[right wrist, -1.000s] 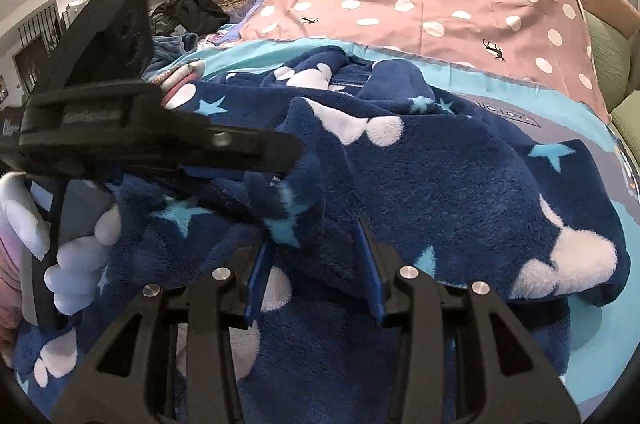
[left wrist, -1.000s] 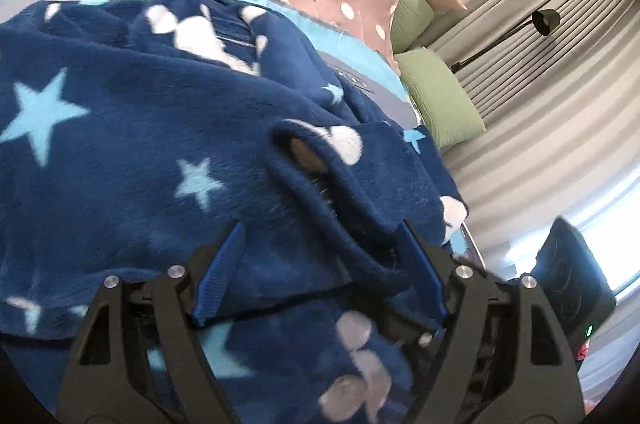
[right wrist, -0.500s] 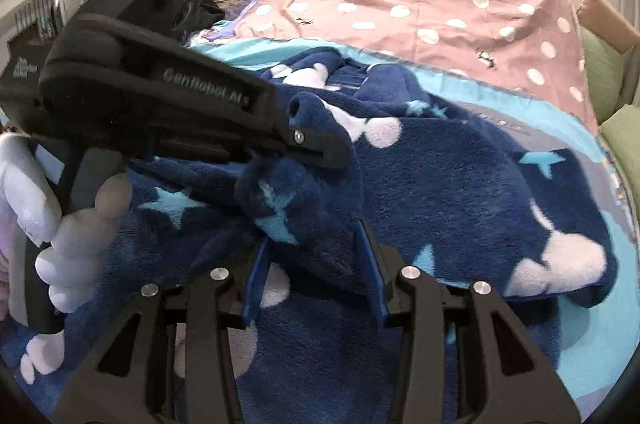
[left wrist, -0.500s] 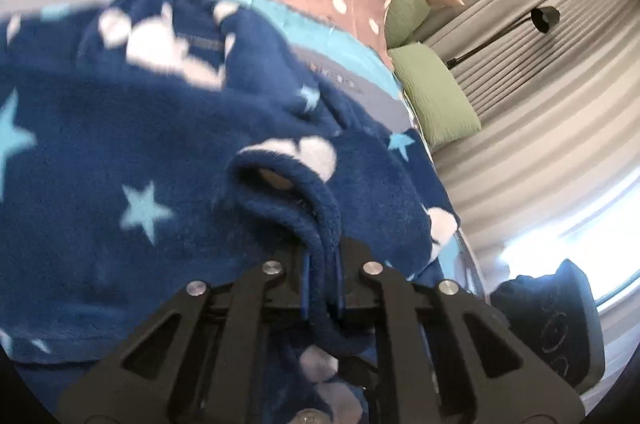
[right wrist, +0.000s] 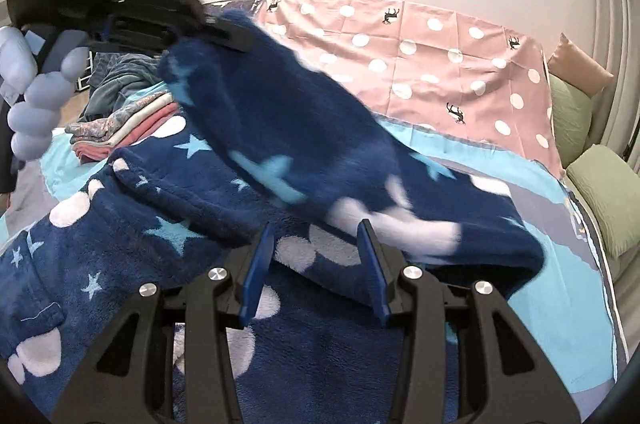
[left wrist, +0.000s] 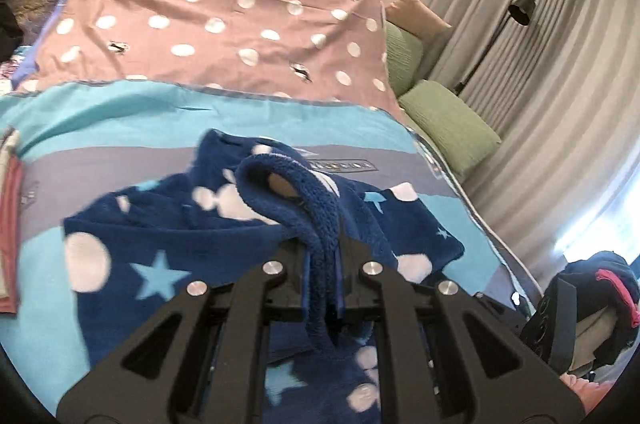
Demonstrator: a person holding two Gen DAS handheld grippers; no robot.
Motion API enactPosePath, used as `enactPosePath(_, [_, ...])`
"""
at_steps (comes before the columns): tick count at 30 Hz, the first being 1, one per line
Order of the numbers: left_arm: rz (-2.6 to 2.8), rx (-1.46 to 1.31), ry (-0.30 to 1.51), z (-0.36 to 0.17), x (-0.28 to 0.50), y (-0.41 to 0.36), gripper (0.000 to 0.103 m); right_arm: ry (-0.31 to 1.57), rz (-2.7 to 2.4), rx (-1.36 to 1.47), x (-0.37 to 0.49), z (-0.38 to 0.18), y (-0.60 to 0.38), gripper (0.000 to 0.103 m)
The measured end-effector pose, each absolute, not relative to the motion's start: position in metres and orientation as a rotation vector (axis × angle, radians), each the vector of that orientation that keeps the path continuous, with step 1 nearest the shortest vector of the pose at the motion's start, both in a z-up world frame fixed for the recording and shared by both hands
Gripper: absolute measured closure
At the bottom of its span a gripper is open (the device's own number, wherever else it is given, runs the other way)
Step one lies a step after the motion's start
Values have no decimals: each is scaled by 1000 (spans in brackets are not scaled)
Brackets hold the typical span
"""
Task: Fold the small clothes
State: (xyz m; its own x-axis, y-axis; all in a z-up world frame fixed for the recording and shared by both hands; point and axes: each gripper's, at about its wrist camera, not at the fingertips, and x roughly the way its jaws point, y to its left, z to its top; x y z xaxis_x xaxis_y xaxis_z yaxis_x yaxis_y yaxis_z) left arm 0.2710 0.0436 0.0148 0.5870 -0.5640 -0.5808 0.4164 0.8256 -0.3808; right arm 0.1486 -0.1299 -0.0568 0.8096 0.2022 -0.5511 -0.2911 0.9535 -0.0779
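We hold a fold of the navy fleece garment (left wrist: 256,236), dotted with stars and white spots, pinched tight in our left gripper (left wrist: 322,264), its jaws closed on a thick cuff-like edge that we lift clear of the bed (left wrist: 120,128). From the right wrist view the raised flap hangs in a slope from that gripper down to the rest of the garment, which lies spread across the striped blue cover, in front of the pink dotted sheet (right wrist: 440,64). Our right gripper (right wrist: 316,264) hovers low over the fleece with its blue-lined jaws apart, holding nothing. To do this fold well, we judge, we should carry the lifted edge across in one smooth arc, keeping it taut enough that the thick pile does not bunch, while the free gripper presses or pins the lower layer along the intended crease. The fleece looks heavy and springy, so a loose pinch could slip. A stack of folded clothes (right wrist: 124,128) waits near the far left corner.
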Motion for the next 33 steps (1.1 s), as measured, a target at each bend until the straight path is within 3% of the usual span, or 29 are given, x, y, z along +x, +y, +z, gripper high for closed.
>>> enactPosePath(12, [-402, -209, 820, -13, 273, 114, 94, 711, 87, -209, 165, -54, -155, 58])
enactPosePath(16, [-353, -190, 856, -31, 272, 125, 94, 755, -50, -363, 168, -63, -160, 50])
enactPosePath(19, [-326, -202, 875, -43, 271, 136, 94, 787, -73, -349, 169, -67, -171, 50])
enactPosePath(33, [-296, -224, 956, -80, 276, 143, 92, 816, -69, -327, 177, -73, -181, 49])
